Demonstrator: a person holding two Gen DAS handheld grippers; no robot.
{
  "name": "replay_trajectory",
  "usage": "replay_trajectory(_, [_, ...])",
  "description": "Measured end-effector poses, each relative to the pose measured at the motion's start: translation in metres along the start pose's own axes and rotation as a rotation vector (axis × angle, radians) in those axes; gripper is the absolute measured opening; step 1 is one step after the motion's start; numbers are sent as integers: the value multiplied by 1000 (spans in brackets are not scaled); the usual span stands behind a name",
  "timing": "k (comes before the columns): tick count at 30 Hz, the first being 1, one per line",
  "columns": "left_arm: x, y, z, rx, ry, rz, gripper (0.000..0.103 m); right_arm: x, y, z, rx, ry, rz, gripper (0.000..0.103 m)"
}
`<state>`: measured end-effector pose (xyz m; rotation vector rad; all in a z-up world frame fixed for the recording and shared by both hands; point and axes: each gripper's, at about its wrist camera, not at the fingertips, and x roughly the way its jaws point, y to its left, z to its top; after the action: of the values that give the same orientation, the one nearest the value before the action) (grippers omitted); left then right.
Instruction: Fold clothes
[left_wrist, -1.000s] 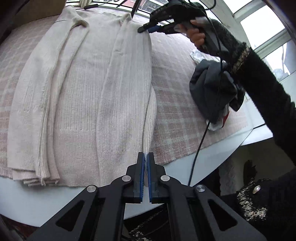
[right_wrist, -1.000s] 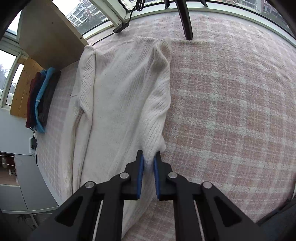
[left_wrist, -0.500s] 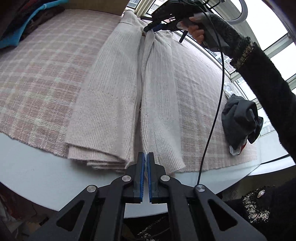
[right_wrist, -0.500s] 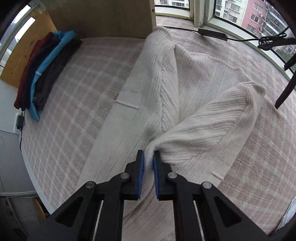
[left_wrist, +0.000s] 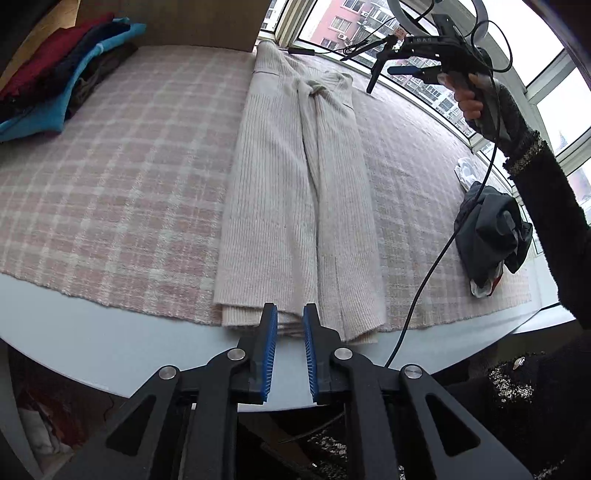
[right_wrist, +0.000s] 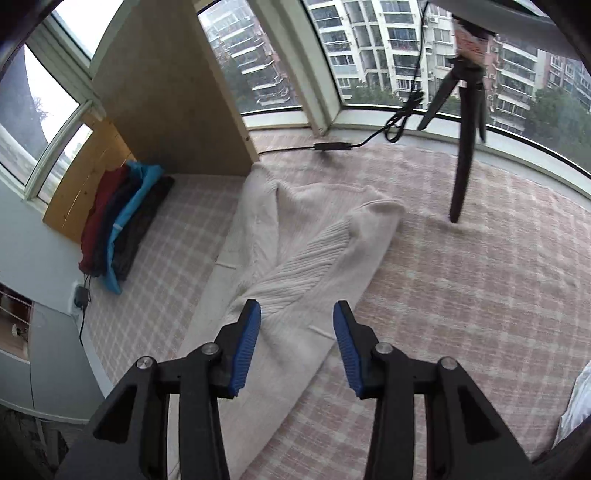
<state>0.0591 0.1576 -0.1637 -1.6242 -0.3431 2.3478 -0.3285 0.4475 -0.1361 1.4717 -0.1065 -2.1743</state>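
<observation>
A cream ribbed sweater (left_wrist: 295, 192) lies lengthwise on the pink plaid cloth (left_wrist: 129, 177), its two sides folded in to meet along the middle. My left gripper (left_wrist: 289, 325) hovers at the near hem; its jaws are opening, a small gap apart, with nothing between them. In the right wrist view the sweater (right_wrist: 306, 266) lies below my right gripper (right_wrist: 296, 317), whose jaws are opening wide and hold nothing. The left wrist view shows the right gripper (left_wrist: 406, 70) in a hand, raised above the sweater's far end.
A stack of folded clothes (left_wrist: 55, 85) in red, navy and blue lies at the far left beside a wooden panel (right_wrist: 166, 92). A crumpled dark grey garment (left_wrist: 491, 236) sits at the right. A tripod leg (right_wrist: 465, 162) and a cable (right_wrist: 332, 146) stand near the window.
Both grippers carried the sweater's right side over to the middle and let go. Their jaws have opened, and the right gripper has risen above the cloth.
</observation>
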Motion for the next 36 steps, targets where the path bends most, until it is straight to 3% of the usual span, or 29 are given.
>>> replay_trajectory(1, [1,-1,8,17,-1,2,13,-1,-12,2,23,-21,-31,25])
replay_trajectory(5, [18,-19,37,115,-2,23,13,34,-35,9,77,2,-29,25])
replay_trajectory(9, [28,-25,51,117,13,-31,17,87,-11,2,12,89,31,25])
replay_trajectory(12, [27,-18,50,112,34,-9,16,120,16,-5,-45,138,53,25])
replay_trajectory(14, [21,-7,48,91,44,1,16,139,30,-9,-94,139,-1,25])
replay_trajectory(16, [13,4,47,78,48,8,16,137,45,-10,-165,120,-75,25])
replay_trajectory(19, [-1,20,46,91,42,17,19,108,51,-18,-159,92,-47,25])
replay_trajectory(22, [1,32,45,142,69,23,20,64,54,-53,-146,56,20,25])
replay_trajectory(25, [14,37,44,217,111,-19,19,38,61,-114,-100,58,82,25])
replay_trajectory(29, [33,24,50,395,127,-76,20,33,89,-198,-28,75,62,25])
replay_trajectory(32, [48,9,58,510,145,-173,20,45,108,-246,60,86,85,25])
replay_trajectory(36, [76,-11,54,650,189,-239,21,62,119,-263,154,64,52,26])
